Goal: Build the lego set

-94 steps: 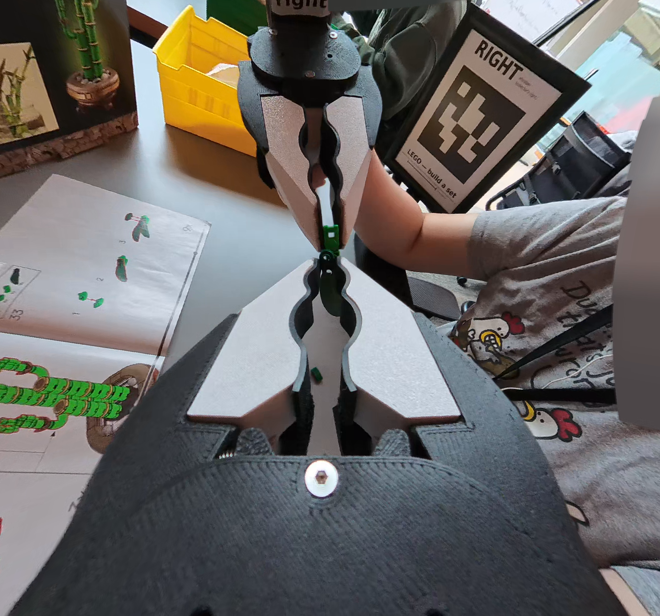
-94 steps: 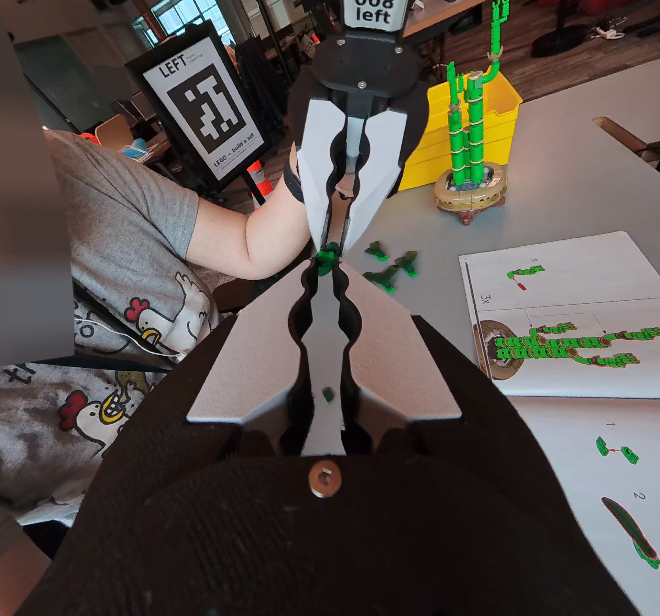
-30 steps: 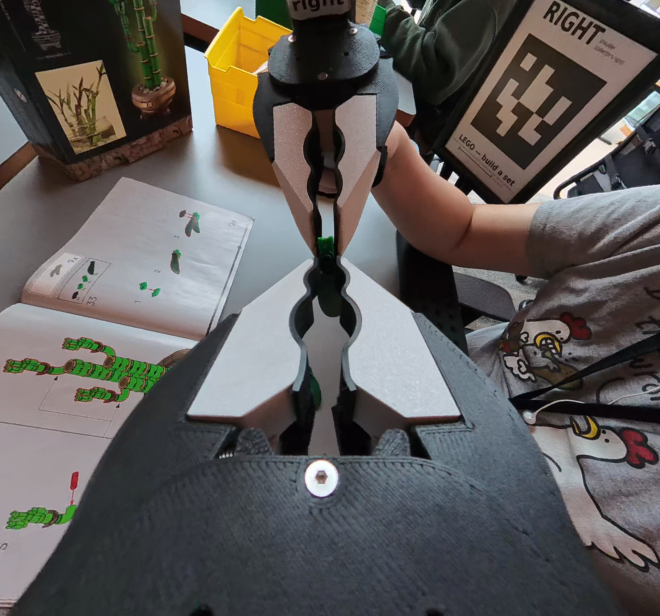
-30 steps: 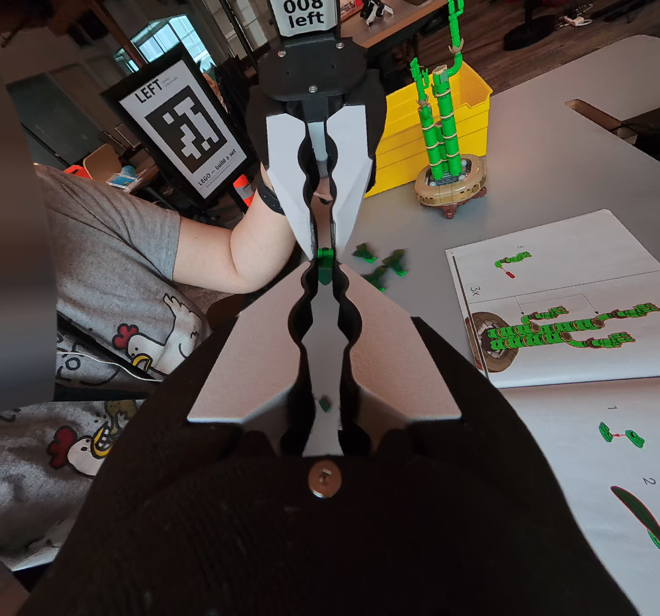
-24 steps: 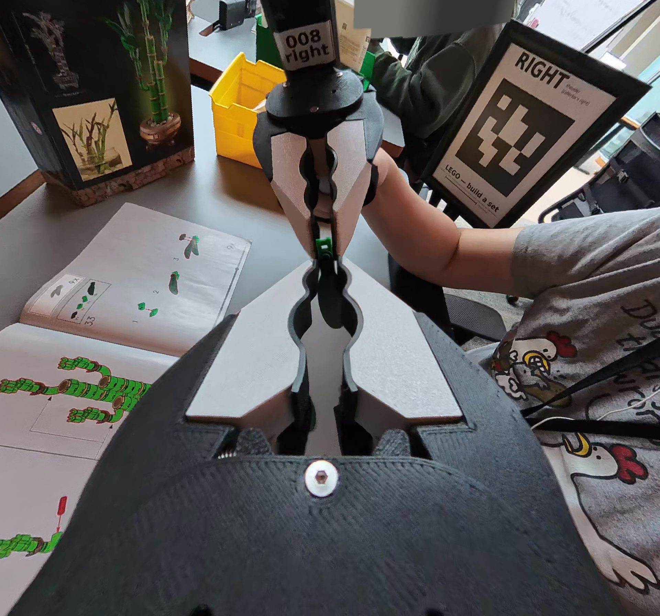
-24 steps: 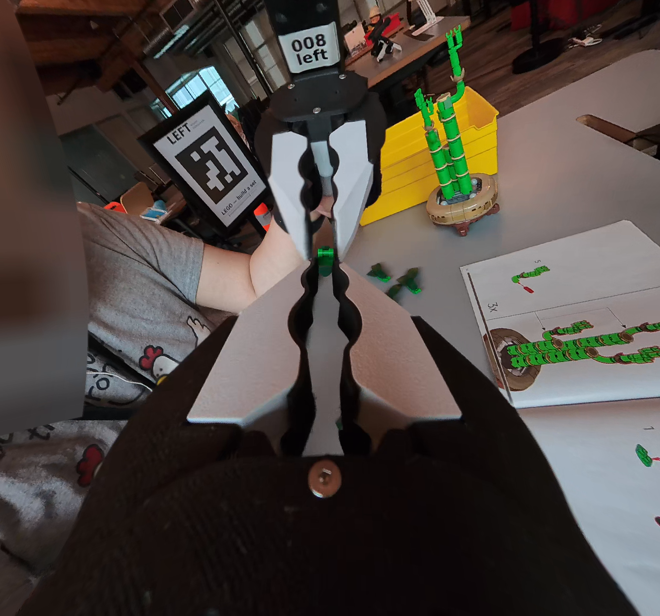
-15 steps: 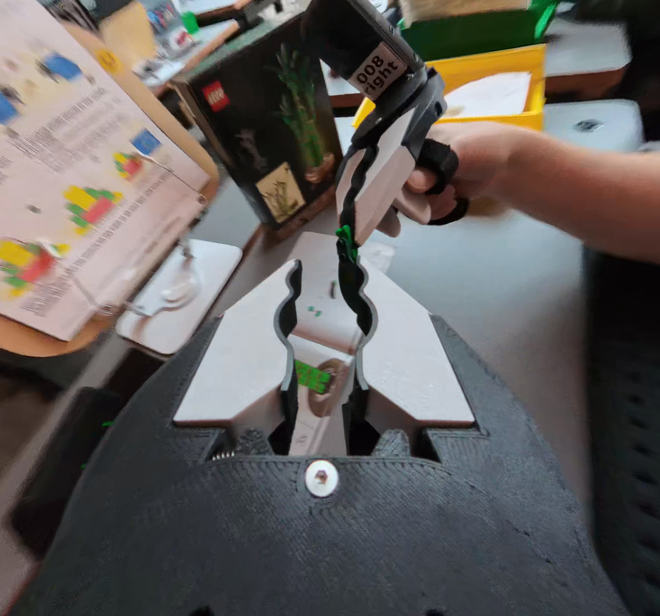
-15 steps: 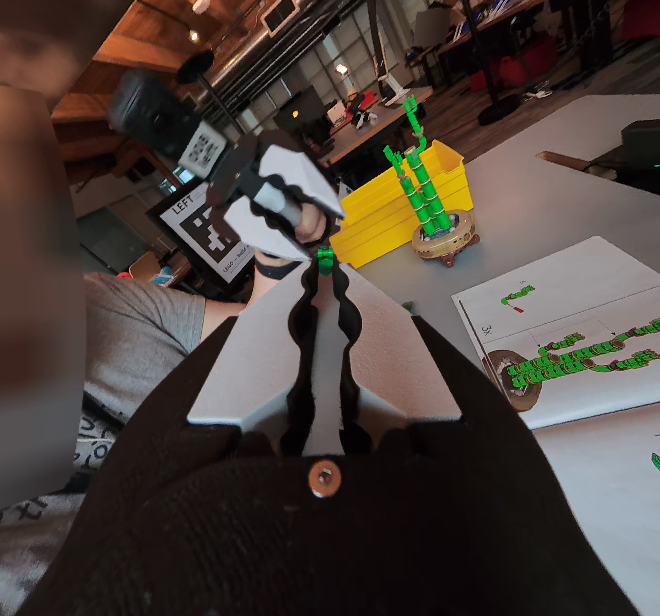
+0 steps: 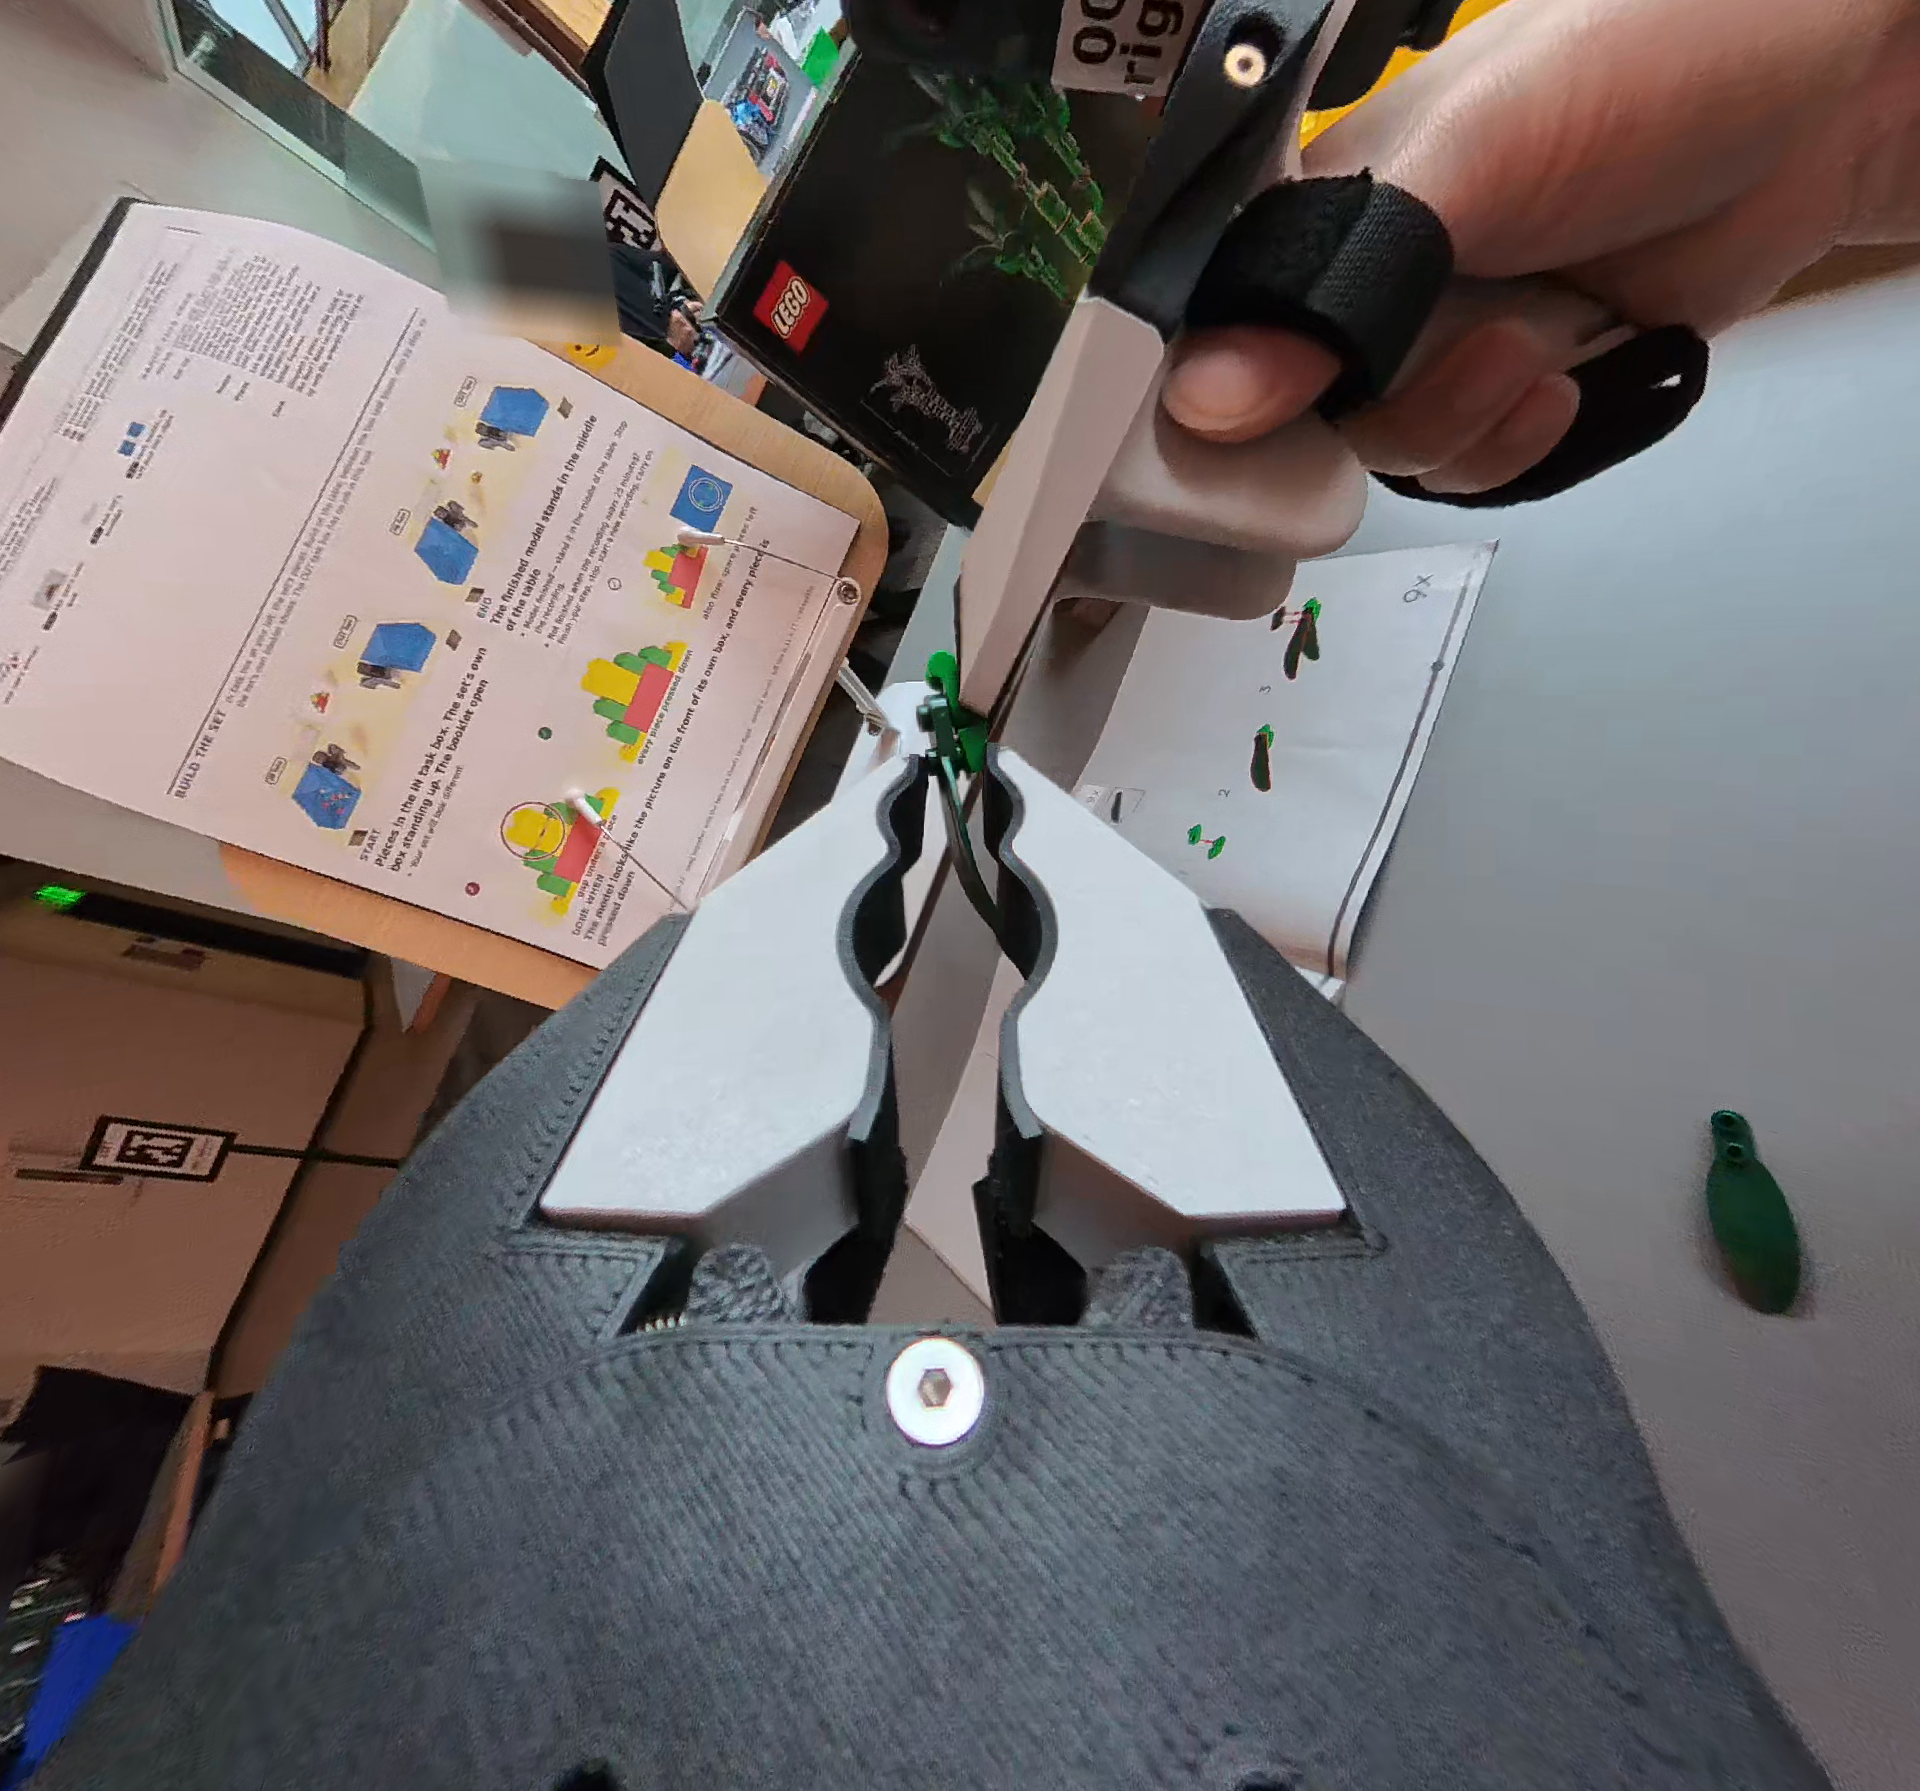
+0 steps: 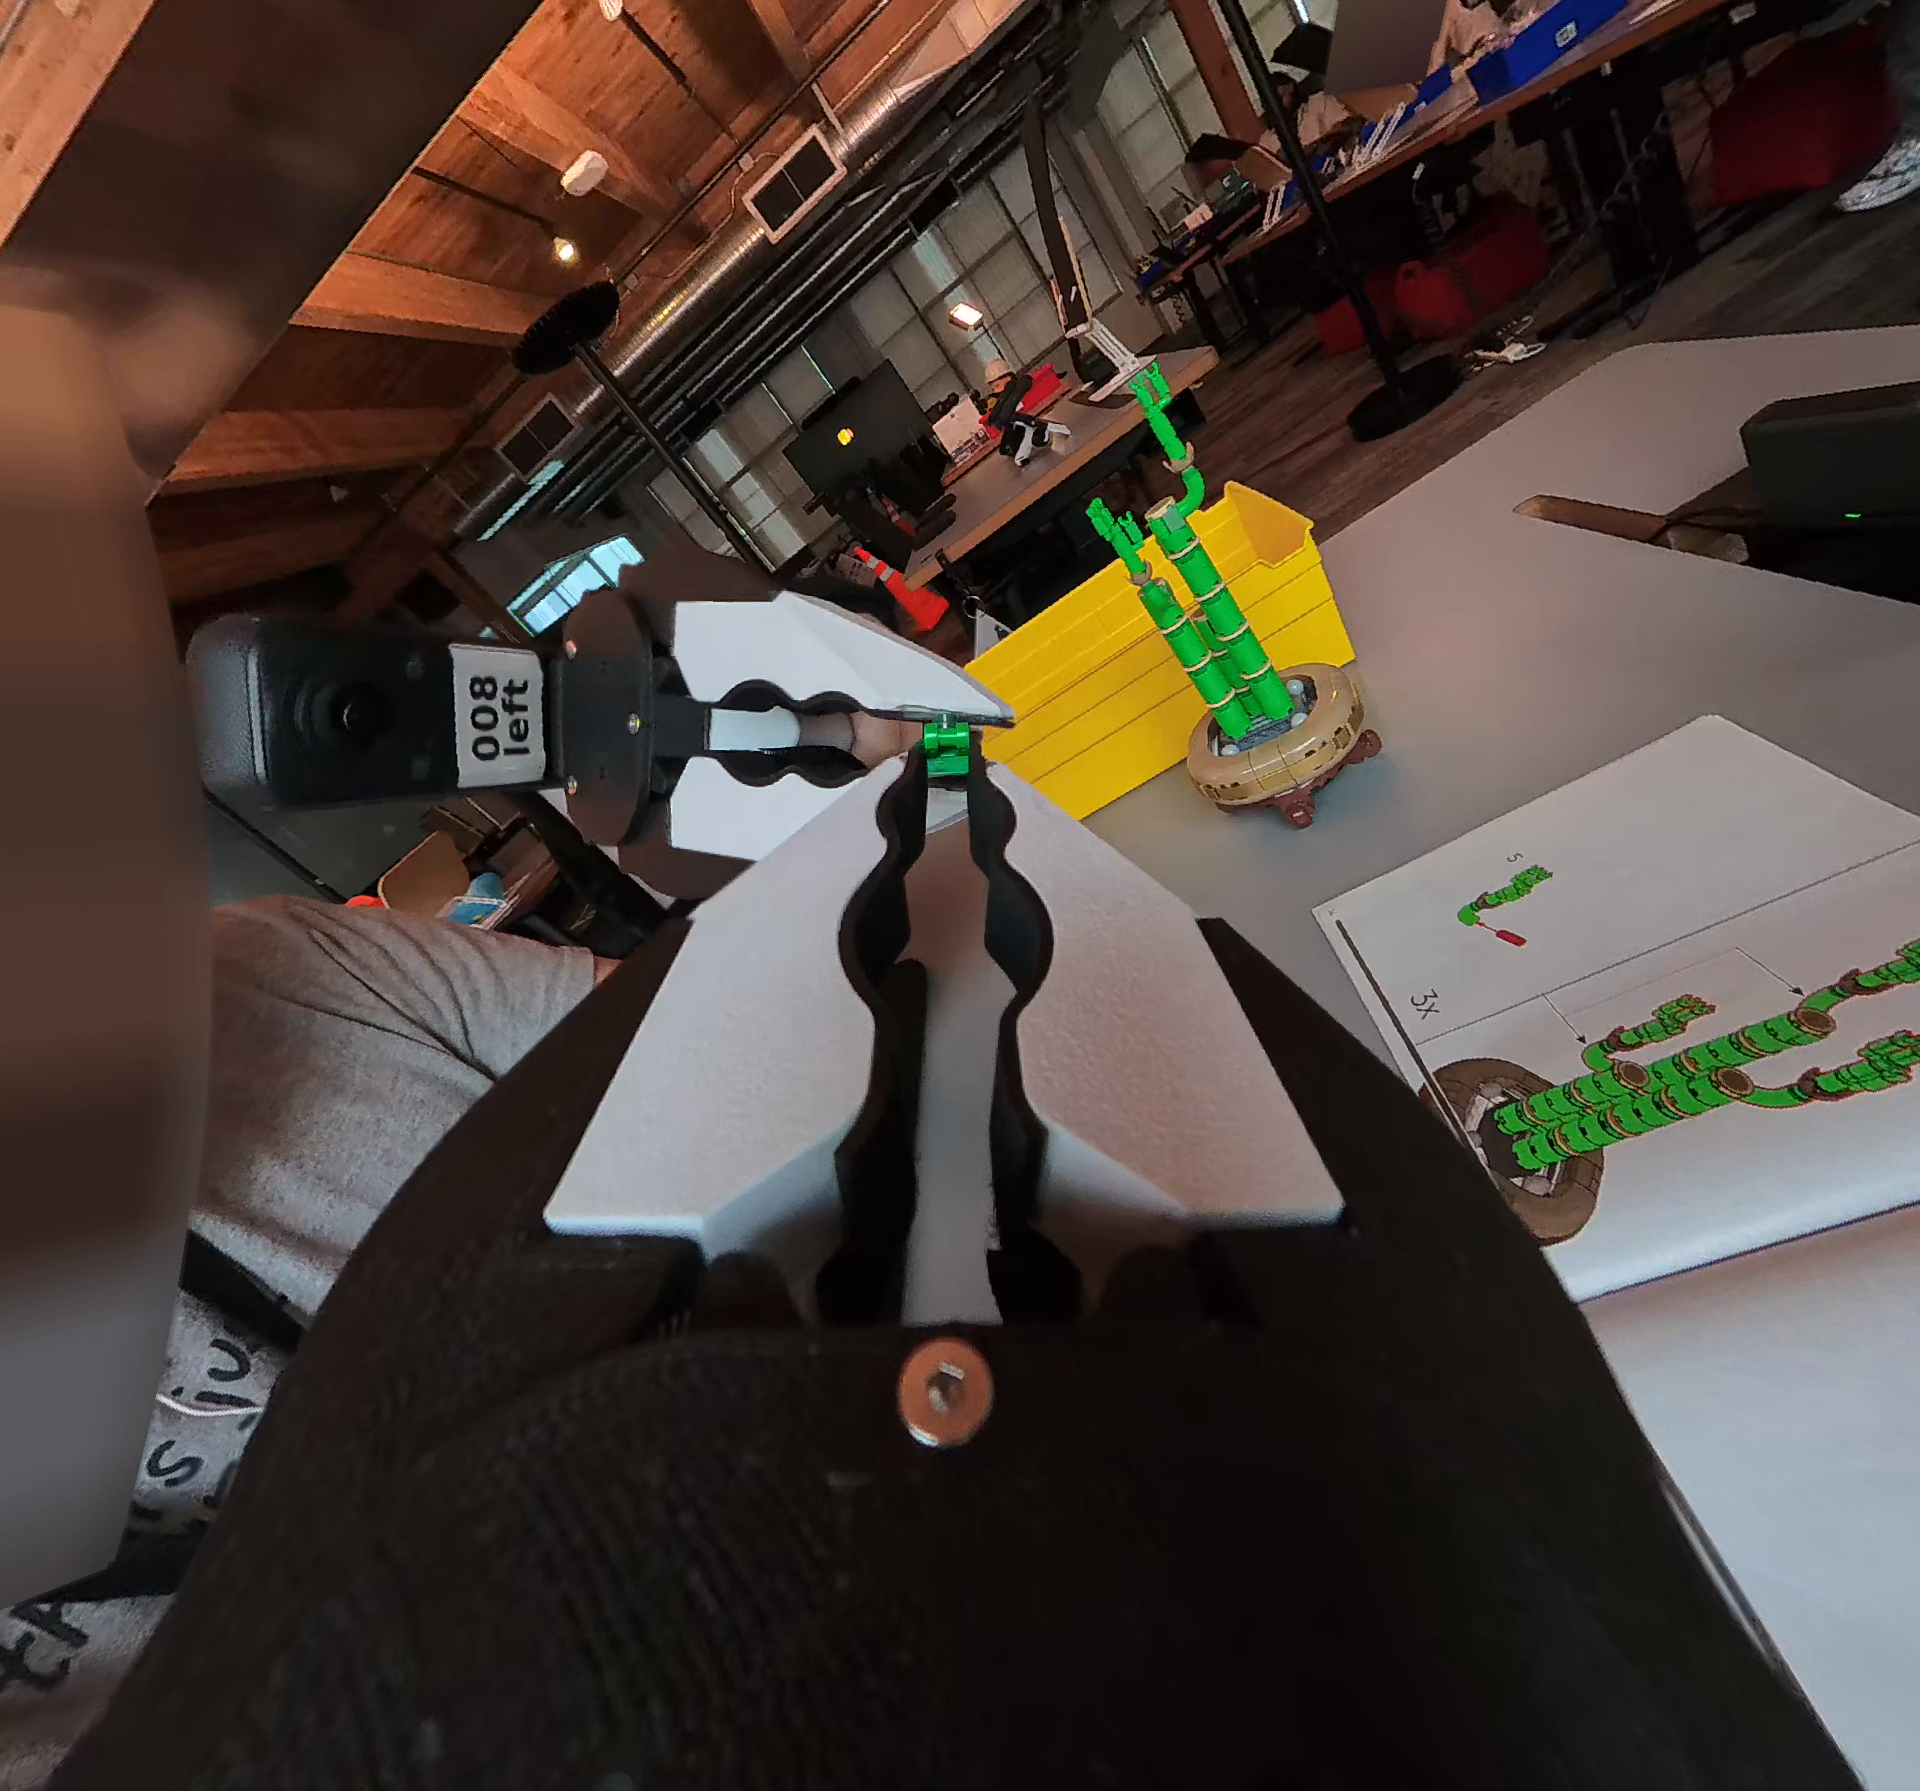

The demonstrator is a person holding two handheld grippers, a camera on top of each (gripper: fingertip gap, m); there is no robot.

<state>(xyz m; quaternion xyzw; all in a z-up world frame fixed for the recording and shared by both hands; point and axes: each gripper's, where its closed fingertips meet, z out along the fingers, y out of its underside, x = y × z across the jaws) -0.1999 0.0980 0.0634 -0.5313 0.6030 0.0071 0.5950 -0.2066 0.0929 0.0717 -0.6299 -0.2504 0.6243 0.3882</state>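
At frame centre, the left gripper [image 9: 951, 785] pinches a thin dark-green plastic leaf piece [image 9: 961, 832]; the right gripper [image 10: 945, 770] clamps a small bright-green plastic connector [image 10: 945, 747]. Light, rigid, slippery parts probably need gripping near the joint.

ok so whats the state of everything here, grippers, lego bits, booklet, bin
left gripper: shut on dark green leaf
dark green leaf: gripped, joined to bright green clip
right gripper: shut on bright green clip
bright green clip: gripped
spare leaf: flat on table
bamboo model: upright, partly built
instruction booklet: open
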